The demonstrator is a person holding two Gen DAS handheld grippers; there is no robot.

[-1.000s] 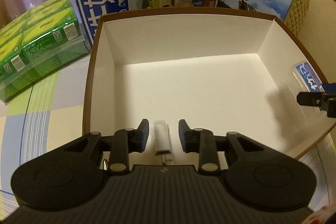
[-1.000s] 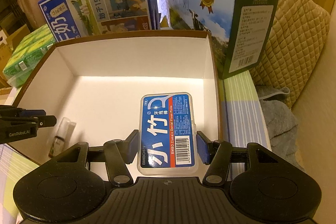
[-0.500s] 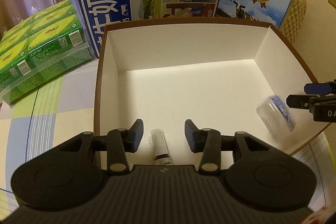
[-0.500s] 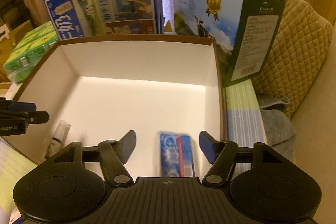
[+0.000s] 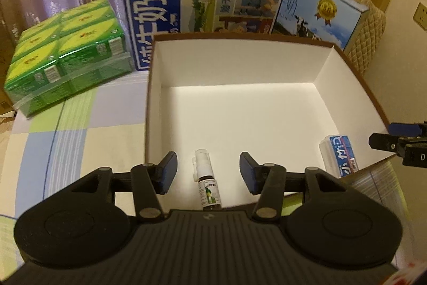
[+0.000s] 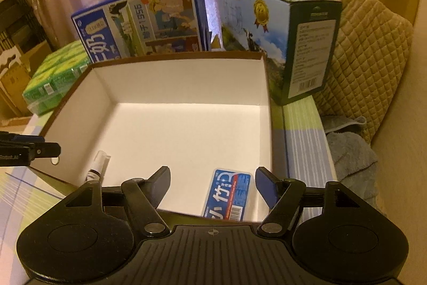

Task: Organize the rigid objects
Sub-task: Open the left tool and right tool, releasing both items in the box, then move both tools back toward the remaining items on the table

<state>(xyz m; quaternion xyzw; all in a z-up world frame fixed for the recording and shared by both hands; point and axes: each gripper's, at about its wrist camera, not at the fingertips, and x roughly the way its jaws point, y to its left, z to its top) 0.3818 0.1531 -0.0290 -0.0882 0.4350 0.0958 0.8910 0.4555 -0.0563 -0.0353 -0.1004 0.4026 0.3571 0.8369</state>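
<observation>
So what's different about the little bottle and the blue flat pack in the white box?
The spray bottle is thin and round with a clear cap and a green-and-white label; the floss pick pack is flat, wide and rectangular with a blue and red label. The spray bottle lies near the box's left front corner, the floss pick pack near its right front corner. Both lie flat on the white floor, and neither is held.

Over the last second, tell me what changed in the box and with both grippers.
Both grippers let go. The left gripper, opening, released the small spray bottle, now lying on the box floor between its fingers. The right gripper, opening, dropped the floss pick case, which lies flat near the box's right wall. Both pulled back. The box and cartons behind stayed put.
</observation>
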